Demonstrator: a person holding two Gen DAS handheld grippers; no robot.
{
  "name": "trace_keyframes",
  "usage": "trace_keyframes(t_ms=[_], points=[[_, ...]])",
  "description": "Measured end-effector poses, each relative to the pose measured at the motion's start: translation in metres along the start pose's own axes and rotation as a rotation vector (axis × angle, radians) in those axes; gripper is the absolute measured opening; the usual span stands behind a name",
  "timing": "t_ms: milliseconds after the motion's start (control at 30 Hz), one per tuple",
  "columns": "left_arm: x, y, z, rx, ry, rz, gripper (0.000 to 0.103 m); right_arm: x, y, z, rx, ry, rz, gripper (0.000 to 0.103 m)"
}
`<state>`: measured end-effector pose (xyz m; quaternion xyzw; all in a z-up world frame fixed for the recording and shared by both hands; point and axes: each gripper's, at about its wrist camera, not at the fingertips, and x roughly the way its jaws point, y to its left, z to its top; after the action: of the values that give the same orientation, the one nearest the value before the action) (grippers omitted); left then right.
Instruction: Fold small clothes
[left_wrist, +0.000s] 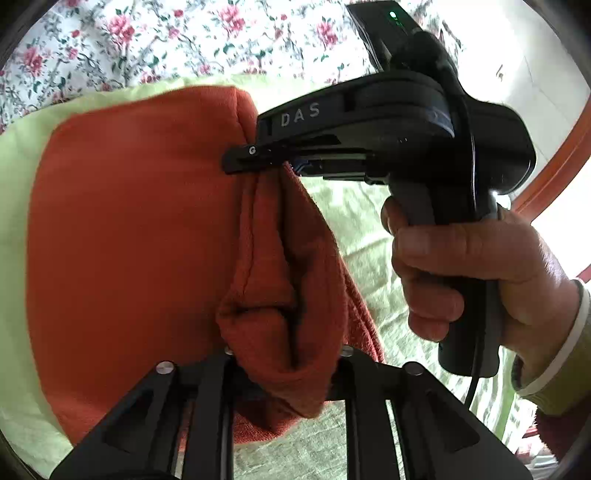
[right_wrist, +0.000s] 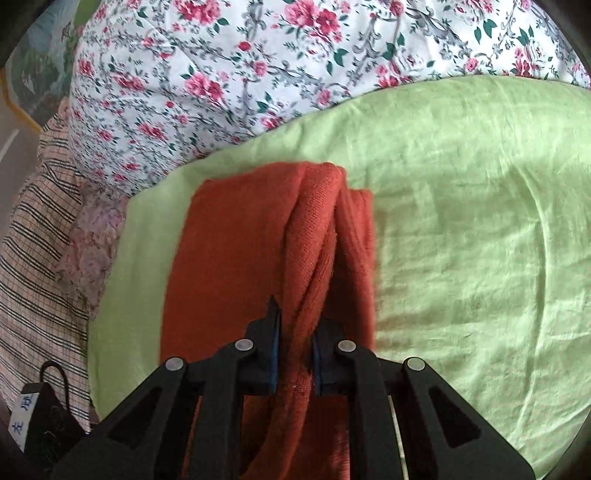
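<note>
Nearest in the left wrist view, the left tongs (left_wrist: 284, 354) are pinched on a bunched corner of the orange cloth (left_wrist: 129, 229), the fabric puffing up between the two black arms in a soft pouch with a deep crease down its middle. Just beyond, the right tongs (left_wrist: 243, 159) come in from the right side, closed narrow on the same raised edge further along, with the person's right hand (left_wrist: 472, 273) wrapped round the black handle. Judged from this, the two grips hold one edge lifted at two points so it can be carried over the rest of the cloth as a fold; the fold looks under way, not yet laid flat. In the right wrist view the right tongs (right_wrist: 295, 354) clamp a thick ridge of orange cloth (right_wrist: 229, 266), blue pads showing on the inner faces, and the gathered folds run away from the camera in two or three long ropes. The cloth is a coarse, loopy knit or terry weave, matte, fairly heavy, likely to slump if let go. Its flat part lies left of the ridge on a pale green sheet (right_wrist: 461, 221), thin and finely wrinkled, spread over the bed. Farther off lies a flowered quilt (right_wrist: 258, 66), white with red roses; at far left, a checked cloth (right_wrist: 33, 229).
</note>
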<state>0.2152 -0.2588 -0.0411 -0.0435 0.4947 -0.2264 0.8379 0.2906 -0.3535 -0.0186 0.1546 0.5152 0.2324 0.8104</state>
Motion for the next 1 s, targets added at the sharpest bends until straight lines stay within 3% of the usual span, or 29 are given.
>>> trace_keyframes(t_ms=[167, 300, 367, 433, 500, 633, 800, 1000], points=[[-0.017, 0.001, -0.010, 0.018, 0.029, -0.057, 0.038, -0.008, -0.008, -0.009, 0.001, -0.016, -0.050, 0.021], [-0.047, 0.017, -0.025, 0.019, 0.023, -0.052, 0.054, -0.031, -0.004, -0.018, -0.013, -0.051, -0.166, 0.025], [-0.065, 0.034, -0.033, 0.002, 0.013, -0.024, 0.061, -0.044, -0.006, -0.024, 0.020, -0.067, -0.177, 0.031], [-0.075, 0.050, -0.037, -0.024, 0.008, 0.007, 0.067, -0.056, -0.005, -0.030, 0.061, -0.087, -0.145, 0.063], [-0.084, 0.073, -0.039, -0.072, -0.001, 0.031, 0.070, -0.060, 0.001, -0.036, 0.066, -0.096, -0.137, 0.072], [-0.084, 0.127, -0.036, -0.194, 0.002, 0.066, 0.076, -0.046, 0.011, -0.044, 0.060, -0.042, -0.119, 0.074], [-0.066, 0.194, -0.021, -0.343, 0.012, 0.038, 0.080, -0.027, 0.004, -0.050, 0.094, -0.007, -0.113, 0.074], [-0.015, 0.235, 0.000, -0.461, 0.047, -0.083, 0.080, -0.010, -0.012, -0.045, 0.124, 0.029, -0.071, 0.074]])
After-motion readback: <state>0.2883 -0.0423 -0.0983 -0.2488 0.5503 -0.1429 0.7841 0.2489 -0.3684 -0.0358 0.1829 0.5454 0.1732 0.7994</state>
